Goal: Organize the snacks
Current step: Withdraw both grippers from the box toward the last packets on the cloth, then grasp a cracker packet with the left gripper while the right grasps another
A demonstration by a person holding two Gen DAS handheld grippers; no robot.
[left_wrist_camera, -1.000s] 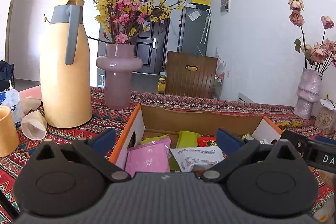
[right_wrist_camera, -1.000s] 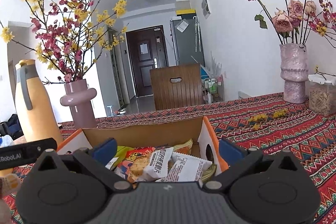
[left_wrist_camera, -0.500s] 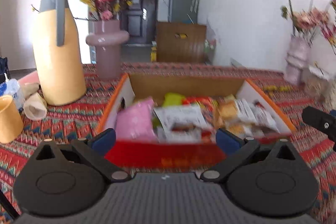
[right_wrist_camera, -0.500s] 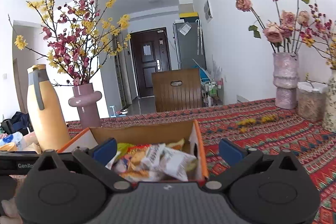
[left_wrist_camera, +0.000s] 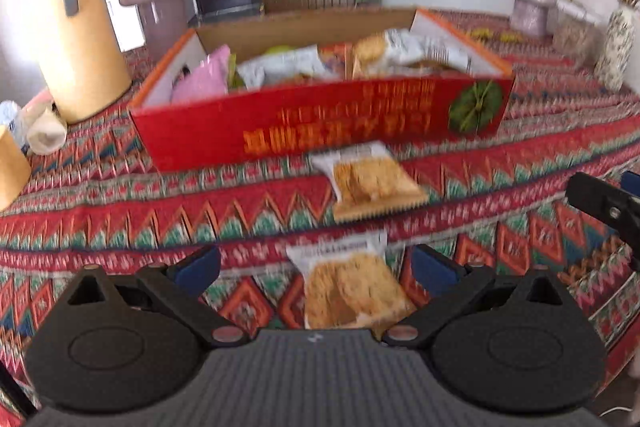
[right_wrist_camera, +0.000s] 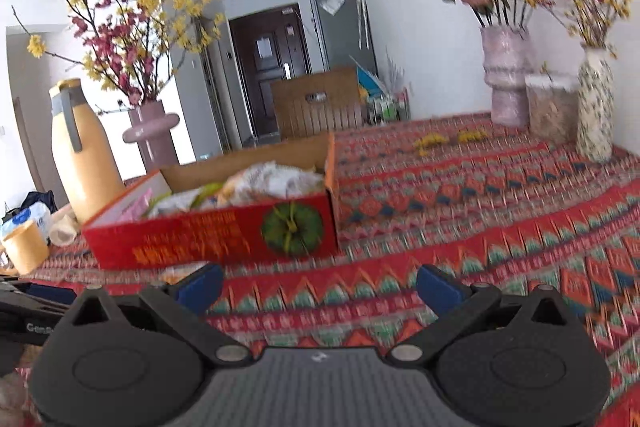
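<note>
Pulled back from the red box (left_wrist_camera: 320, 123) since a second earlier: both views then looked down into it from over the rim, now saw its printed front wall from farther off, with bare patterned bench (left_wrist_camera: 120, 219) between. Left tool (left_wrist_camera: 316, 267) spread wide, holding nothing. Right tool (right_wrist_camera: 320, 283) likewise wide and empty, over bare cloth.

Two loose snack packets lay outside the box in the left view. Near packet (left_wrist_camera: 352, 291) sat right between the left tool's blue pads, at 12 o'clock from it, long axis running roughly 12 to 6, toward the box. Far packet (left_wrist_camera: 368, 183) lay beyond at about 12 to 1 o'clock, just in front of the box wall, tilted slightly toward 11. Box already crowded with wrapped snacks, a pink packet (left_wrist_camera: 204, 79) at its 9 o'clock end.

Left tool judged plainly the nearer: near packet framed in its spread, across the packet's narrow width. Right tool pointed at empty bench, box at its 11 o'clock, no clear packet ahead. Motion blur throughout; contact with the packet not determinable.
</note>
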